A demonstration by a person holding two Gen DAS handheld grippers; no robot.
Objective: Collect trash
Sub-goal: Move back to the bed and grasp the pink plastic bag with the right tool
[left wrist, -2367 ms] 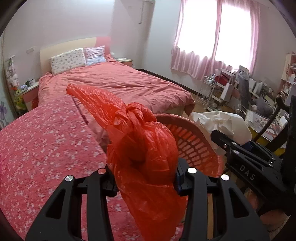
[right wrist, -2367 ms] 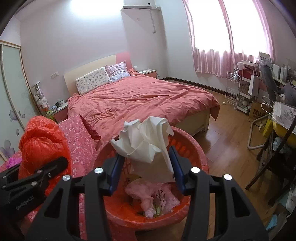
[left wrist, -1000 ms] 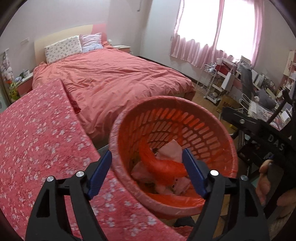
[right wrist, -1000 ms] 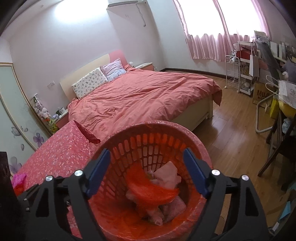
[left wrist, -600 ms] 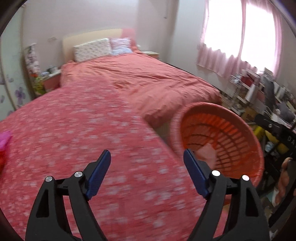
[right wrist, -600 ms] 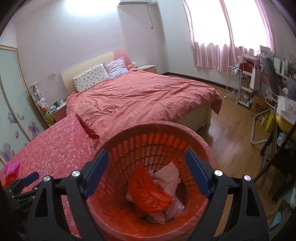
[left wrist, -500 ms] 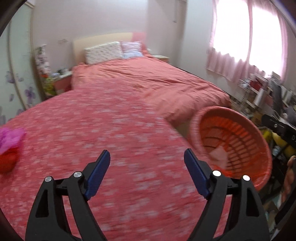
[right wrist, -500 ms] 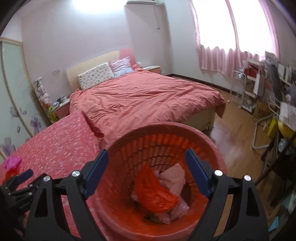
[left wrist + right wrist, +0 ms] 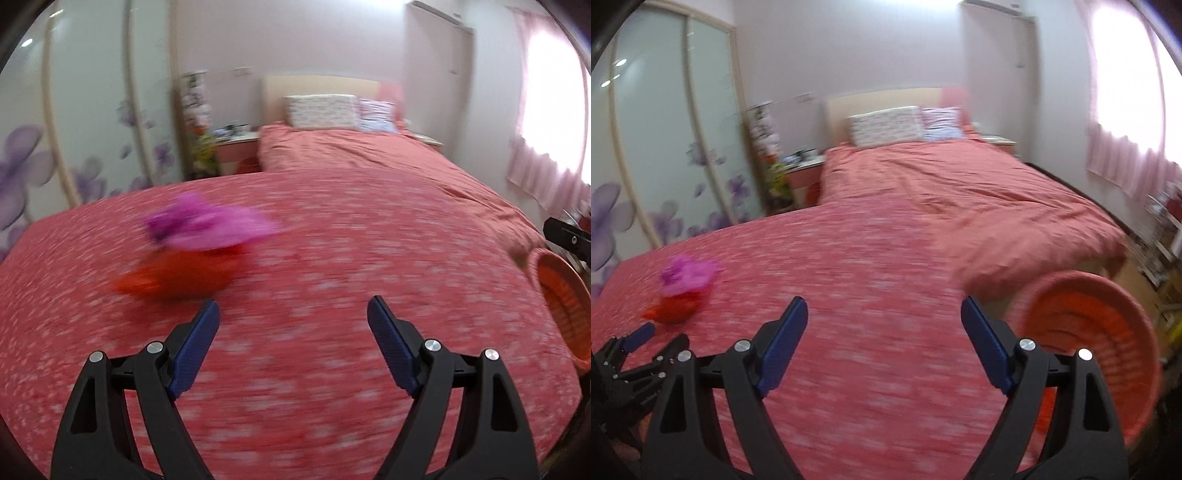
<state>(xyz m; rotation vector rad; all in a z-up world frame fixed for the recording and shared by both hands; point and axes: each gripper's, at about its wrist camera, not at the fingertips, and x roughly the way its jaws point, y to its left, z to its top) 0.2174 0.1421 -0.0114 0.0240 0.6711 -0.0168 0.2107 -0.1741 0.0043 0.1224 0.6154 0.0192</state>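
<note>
Change: both our views have swung left since a moment ago, so the basket we were facing now sits at the right edge and new trash has come into sight.
Floral cover (image 9: 314, 266): we see this red, white-flecked spread filling the foreground under both grippers, blurred by motion.
Bed (image 9: 960, 184): it lies beyond the cover, with two pillows at the headboard.
Basket (image 9: 1100, 332): the orange basket stands just off the cover's right edge; its contents are not readable.
Trash: a pink bag (image 9: 207, 225) lies on top of a red bag (image 9: 177, 277), both on the cover's left part, well apart from the basket.
Left gripper (image 9: 293, 332): fingers spread wide, empty, with the bags just ahead of its left finger.
Right gripper (image 9: 884, 332): fingers equally spread, empty, over bare cover beside the basket.
</note>
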